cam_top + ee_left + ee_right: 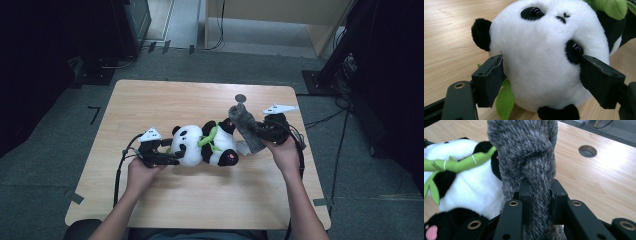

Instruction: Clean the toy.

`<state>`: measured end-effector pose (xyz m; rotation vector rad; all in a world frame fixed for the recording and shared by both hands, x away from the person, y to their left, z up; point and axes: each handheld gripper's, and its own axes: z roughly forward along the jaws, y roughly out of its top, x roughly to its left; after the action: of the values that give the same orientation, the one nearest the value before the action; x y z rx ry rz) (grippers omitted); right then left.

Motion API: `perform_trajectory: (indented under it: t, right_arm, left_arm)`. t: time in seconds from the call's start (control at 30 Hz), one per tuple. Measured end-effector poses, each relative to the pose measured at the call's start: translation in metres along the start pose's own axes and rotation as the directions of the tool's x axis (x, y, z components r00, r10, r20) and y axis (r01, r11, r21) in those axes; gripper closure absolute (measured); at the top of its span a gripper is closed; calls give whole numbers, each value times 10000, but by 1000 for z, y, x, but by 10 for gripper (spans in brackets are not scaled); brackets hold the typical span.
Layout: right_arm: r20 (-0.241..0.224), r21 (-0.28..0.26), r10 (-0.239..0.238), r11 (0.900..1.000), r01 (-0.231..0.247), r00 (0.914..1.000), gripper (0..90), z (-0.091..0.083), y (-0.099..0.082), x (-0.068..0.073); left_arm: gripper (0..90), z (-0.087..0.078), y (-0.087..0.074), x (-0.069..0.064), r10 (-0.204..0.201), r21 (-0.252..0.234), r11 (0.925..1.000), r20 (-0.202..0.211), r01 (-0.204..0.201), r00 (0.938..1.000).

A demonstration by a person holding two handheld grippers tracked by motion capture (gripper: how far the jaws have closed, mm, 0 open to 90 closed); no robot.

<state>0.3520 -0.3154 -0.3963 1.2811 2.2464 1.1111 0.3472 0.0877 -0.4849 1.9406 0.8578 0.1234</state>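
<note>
Steadying the panda plush [202, 145] by its head, the left gripper [170, 156] clamps wide around it. The right gripper [256, 129], pinched tight on the grey fuzzy sock [243, 124], should lower it squarely over the panda's foot [228, 157].

Left gripper [172, 154]: black frame, black cable trailing from its rear, white three-cornered plate on top behind the jaws.
Left jaws: thick black rubbery pads, edges worn; a brass-ringed hole in the arm behind one pad.
Right gripper [254, 129]: black body, white three-cornered plate above, black cable behind.
Right jaws: narrow black pads; brass-ringed holes in the linkage bars behind them.
Forearms: bare, no sleeves.
</note>
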Motion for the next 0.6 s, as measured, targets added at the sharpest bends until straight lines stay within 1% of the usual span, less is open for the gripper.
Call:
perform_trajectory:
  t: [0.03,0.07,0.13,0.2,0.23,0.3,0.33,0.37,0.4,0.43,0.47,0.5,0.53,0.6]
  right_arm:
    - [0,-22,70,10000,-70,10000,762,-6,-3,0]
    - [0,-22,70,10000,-70,10000,762,-6,-3,0]
    - [-189,-169,15,9999,-18,9998,761,-15,-5,4]
    - [-245,-231,-28,9997,23,9997,762,-18,-5,6]
    - [-433,-329,-134,9994,120,9990,761,-25,-6,14]
    - [-605,-437,-340,9985,314,9976,761,-29,-6,21]
    - [-605,-437,-340,9985,314,9976,761,-29,-6,21]
    - [-683,-440,-418,9983,388,9968,760,-31,-7,25]
    - [-792,-421,-578,9976,546,9952,759,-34,-8,32]
    - [-792,-421,-578,9976,546,9952,759,-34,-8,32]
    - [-855,-421,-672,9971,638,9941,759,-35,-9,36]
    - [-941,-434,-872,9956,834,9917,759,-37,-9,43]
    - [-941,-434,-872,9956,834,9917,759,-37,-9,43]
    - [-1084,-482,-1015,9941,968,9889,760,-39,-10,49]
  left_arm:
    - [211,0,0,0,-2,-10,10000,-6,2,10000]
    - [211,0,0,0,8,-5,10000,-5,-8,10000]
    - [211,0,0,0,15,-2,10000,-6,-15,10000]
    - [211,0,0,0,17,7,10000,-5,-17,10000]
    - [211,0,0,0,21,9,10000,-9,-21,10000]
    - [211,0,0,0,-5,3,10000,-6,5,10000]
    - [211,0,0,0,7,13,10000,-6,-7,10000]
    - [211,0,0,0,15,14,10000,-6,-15,10000]
    - [212,0,0,0,17,11,10000,-6,-17,10000]
    - [212,0,0,0,8,9,10000,0,-8,10000]
    - [212,0,0,0,-1,7,10000,5,1,10000]
    - [212,0,0,0,-19,-12,10000,7,19,10000]
    - [212,0,0,0,-19,-12,10000,7,19,10000]
    - [212,0,0,0,-5,4,10000,6,5,10000]
